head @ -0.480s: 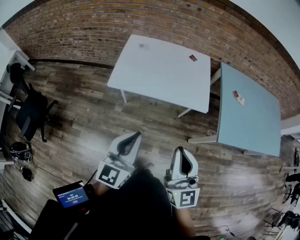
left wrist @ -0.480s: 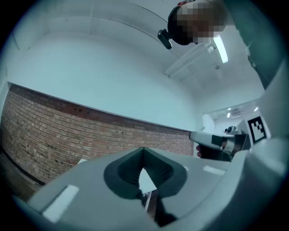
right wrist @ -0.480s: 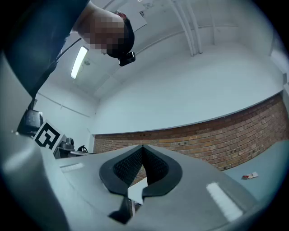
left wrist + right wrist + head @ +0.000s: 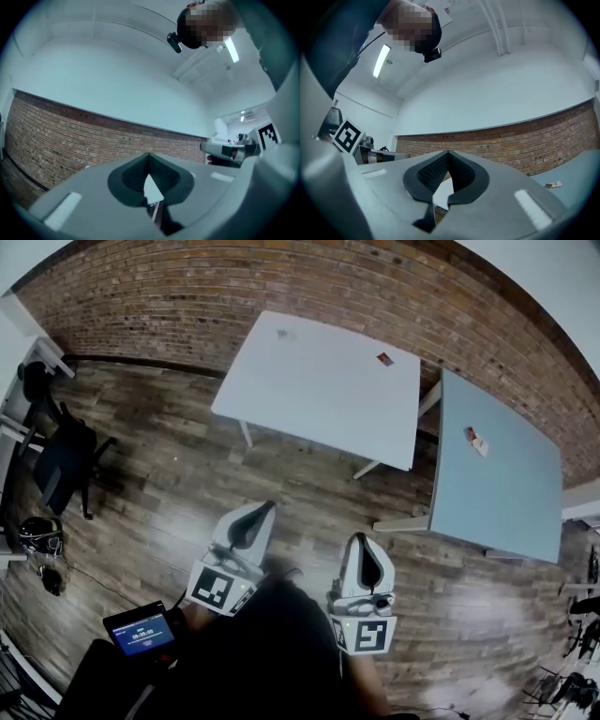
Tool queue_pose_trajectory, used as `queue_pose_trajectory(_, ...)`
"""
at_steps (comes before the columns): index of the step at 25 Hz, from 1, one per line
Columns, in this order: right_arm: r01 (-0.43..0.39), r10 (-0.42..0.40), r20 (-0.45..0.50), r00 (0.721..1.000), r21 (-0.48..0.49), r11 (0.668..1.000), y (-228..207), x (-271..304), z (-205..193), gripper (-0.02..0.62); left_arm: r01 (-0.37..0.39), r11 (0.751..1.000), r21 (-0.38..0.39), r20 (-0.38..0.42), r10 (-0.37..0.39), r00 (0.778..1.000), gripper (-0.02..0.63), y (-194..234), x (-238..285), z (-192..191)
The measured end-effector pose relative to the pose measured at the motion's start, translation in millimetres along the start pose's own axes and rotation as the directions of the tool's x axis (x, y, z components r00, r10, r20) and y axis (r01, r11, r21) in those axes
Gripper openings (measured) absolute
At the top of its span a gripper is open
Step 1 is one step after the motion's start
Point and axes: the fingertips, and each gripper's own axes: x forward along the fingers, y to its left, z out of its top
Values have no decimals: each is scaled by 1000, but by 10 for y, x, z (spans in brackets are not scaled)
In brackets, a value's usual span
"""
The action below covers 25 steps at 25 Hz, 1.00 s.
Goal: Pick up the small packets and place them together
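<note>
Packet [image 4: 384, 358]: near white desk [image 4: 309, 381] far edge.
Floor [image 4: 187, 456]: open before me.
Left hand-held gripper [image 4: 266, 509], right hand-held gripper [image 4: 359, 541]: clenched, empty.

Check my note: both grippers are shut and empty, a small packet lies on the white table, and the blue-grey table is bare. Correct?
Not quite: the blue-grey table is not bare. The head view shows small packets lying on it, toward its far end. The rest of the note stands.
</note>
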Motion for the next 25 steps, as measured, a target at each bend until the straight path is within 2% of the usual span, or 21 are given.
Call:
queue_pose_trajectory(3,48,-49,-9,999,-24,999,-226,-84,-33,2,-29,999,-20,4,29,1000,0,-166,93,-27)
queue_pose_trajectory(8,30,-31,21,999,14,999,-464,-199,-60,2,-20,998,56,46,17,999,0,-525,271,19)
queue_pose_trajectory(13,-77,75,19,997,95,993,-482,-102,-79,3,31,997,73,24,-32,999,0,-702,467,-34)
queue_pose_trajectory(16,-61,60,14,998,66,996,-603,77,-129,3,13,996,89,22,-15,1000,0,-595,709,-88)
queue_pose_trajectory(19,-67,67,2,998,70,995,-682,342,-213,3,-26,998,52,28,24,999,0,-369,956,-128)
queue_pose_trajectory(25,-36,37,-17,999,64,997,-979,1089,-324,3,-28,1000,5,36,28,999,0,132,1656,-115)
